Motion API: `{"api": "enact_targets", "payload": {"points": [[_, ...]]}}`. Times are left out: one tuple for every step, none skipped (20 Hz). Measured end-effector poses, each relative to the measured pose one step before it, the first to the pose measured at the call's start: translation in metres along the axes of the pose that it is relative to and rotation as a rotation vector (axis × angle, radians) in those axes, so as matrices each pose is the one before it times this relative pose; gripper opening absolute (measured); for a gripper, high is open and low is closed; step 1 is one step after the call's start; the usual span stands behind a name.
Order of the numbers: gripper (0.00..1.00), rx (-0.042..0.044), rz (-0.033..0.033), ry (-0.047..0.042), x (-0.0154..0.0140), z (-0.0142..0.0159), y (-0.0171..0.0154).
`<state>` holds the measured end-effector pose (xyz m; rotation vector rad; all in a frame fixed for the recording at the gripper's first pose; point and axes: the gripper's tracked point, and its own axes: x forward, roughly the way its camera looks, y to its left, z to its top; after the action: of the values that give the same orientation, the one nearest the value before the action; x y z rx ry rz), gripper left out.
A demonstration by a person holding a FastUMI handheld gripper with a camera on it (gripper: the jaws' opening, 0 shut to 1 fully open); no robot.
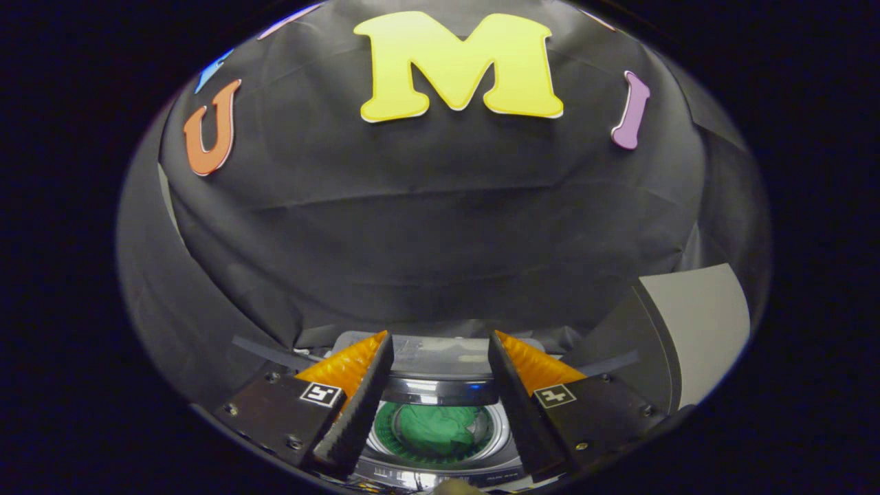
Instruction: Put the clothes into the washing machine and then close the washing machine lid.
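1. The green clothes (437, 430) are sitting bunched up down inside the drum of the washing machine (440, 474), showing through the gap between the two fingers, so the loading half looks done to me.
2. The gripper (440, 405) is hanging above the opening with its fingers spread wide and holding nothing.
3. So the lid is the step in hand, I'd say. Beyond the drum, the dark curved band (440, 389) with a paler panel (440, 357) behind it is probably the folded-up lid, but I can't tell for sure.
4. To do it well: reach past the drum, hook or nip the lid's front edge, and bring it down slowly.
5. Watch that no cloth is poking over the rim.
6. Off to the right a grey panel (701, 323) is standing clear of everything.
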<state>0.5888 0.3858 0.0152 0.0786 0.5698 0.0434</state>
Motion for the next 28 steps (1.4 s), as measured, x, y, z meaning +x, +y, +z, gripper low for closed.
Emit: {"api": "enact_targets", "payload": {"points": [[0.87,0.00014,0.00175,0.00099,-0.00317,-0.00424,-0.00003],[0.87,0.00082,0.00247,0.00059,-0.00308,-0.00387,0.00056],[0.87,-0.00083,0.00364,0.00105,-0.00099,-0.00417,-0.00082],[0.87,-0.00026,0.00385,0.00167,-0.00303,-0.00353,0.00064],[0.87,0.00169,0.00028,0.00117,-0.00538,-0.00554,-0.00111],[0.87,0.00218,0.00036,0.00153,-0.00288,-0.00496,-0.00112],[0.89,0.00236,0.00010,0.00516,-0.00252,-0.00509,-0.00048],[0.89,0.00408,0.00195,0.00778,-0.00256,-0.00511,0.00017],[0.91,0.00166,0.00407,0.00857,-0.00170,-0.00575,0.00000],[0.91,-0.00152,0.00373,0.00874,-0.00195,-0.00687,-0.00013],[0.91,-0.00357,0.00164,0.00795,-0.00126,-0.00591,0.00000],[0.91,-0.00781,-0.00619,0.00977,-0.00130,-0.00700,-0.00239],[0.91,-0.00337,-0.00486,0.00933,-0.00171,-0.00644,-0.00231],[0.91,0.00257,-0.00002,0.01153,-0.00086,-0.00685,-0.00153],[0.91,0.00419,-0.00162,0.01337,-0.00076,-0.00628,-0.00209],[0.90,0.00162,-0.00162,0.00896,-0.00144,-0.00497,-0.00218],[0.90,0.00079,-0.00472,0.00513,-0.00045,-0.00260,-0.00297],[0.90,0.00014,-0.00229,0.00548,0.00021,-0.00217,-0.00229],[0.90,0.00153,-0.00091,0.00211,-0.00152,-0.00206,-0.00211],[0.90,-0.00018,-0.00154,0.00396,-0.00237,-0.00287,-0.00132],[0.90,-0.00256,-0.00019,0.00000,-0.00130,-0.00127,-0.00110],[0.90,-0.00276,-0.00403,-0.00298,-0.00289,-0.00125,-0.00229],[0.90,-0.00326,-0.00043,-0.00091,-0.00175,-0.00039,-0.00178],[0.90,-0.00126,-0.00178,-0.00344,-0.00400,-0.00134,-0.00135],[0.90,-0.00004,0.00052,-0.00205,-0.00425,-0.00146,-0.00184],[0.90,-0.00133,0.00126,-0.00352,-0.00484,-0.00151,-0.00209],[0.90,-0.00218,-0.00008,-0.00859,-0.00560,-0.00040,-0.00186],[0.90,-0.00551,0.00003,-0.00945,-0.00719,-0.00068,-0.00260]]}}
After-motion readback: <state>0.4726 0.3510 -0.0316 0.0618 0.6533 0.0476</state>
